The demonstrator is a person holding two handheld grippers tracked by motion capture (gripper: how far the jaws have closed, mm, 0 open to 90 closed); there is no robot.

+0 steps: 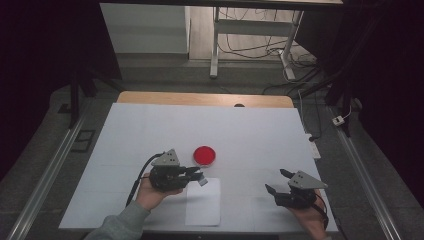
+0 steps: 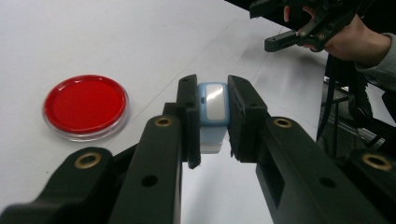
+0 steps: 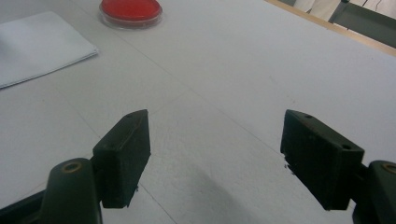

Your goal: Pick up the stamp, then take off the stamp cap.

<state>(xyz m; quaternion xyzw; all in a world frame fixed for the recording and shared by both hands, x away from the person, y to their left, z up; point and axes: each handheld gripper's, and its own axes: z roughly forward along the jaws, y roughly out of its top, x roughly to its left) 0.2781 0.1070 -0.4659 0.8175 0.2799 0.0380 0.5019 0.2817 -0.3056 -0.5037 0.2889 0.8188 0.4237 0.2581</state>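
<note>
My left gripper (image 1: 199, 177) is shut on a small light-blue and white block (image 2: 214, 109), pinched between its two black pads above the near edge of the table. In the high view the block (image 1: 202, 179) hangs over the top edge of a white sheet of paper (image 1: 203, 202). A round red dish (image 1: 205, 155) with a clear rim lies just beyond the sheet; the same red dish (image 2: 85, 105) sits left of the jaws in the left gripper view. My right gripper (image 1: 275, 180) stands open at the near right, with nothing between its pads (image 3: 122, 156).
A white cover spreads over the table (image 1: 250, 130), with a wooden strip along the far edge. The right gripper (image 2: 262, 26) and its hand appear at the top right of the left gripper view. The red dish (image 3: 131, 10) and paper (image 3: 37, 44) lie far left of the right gripper.
</note>
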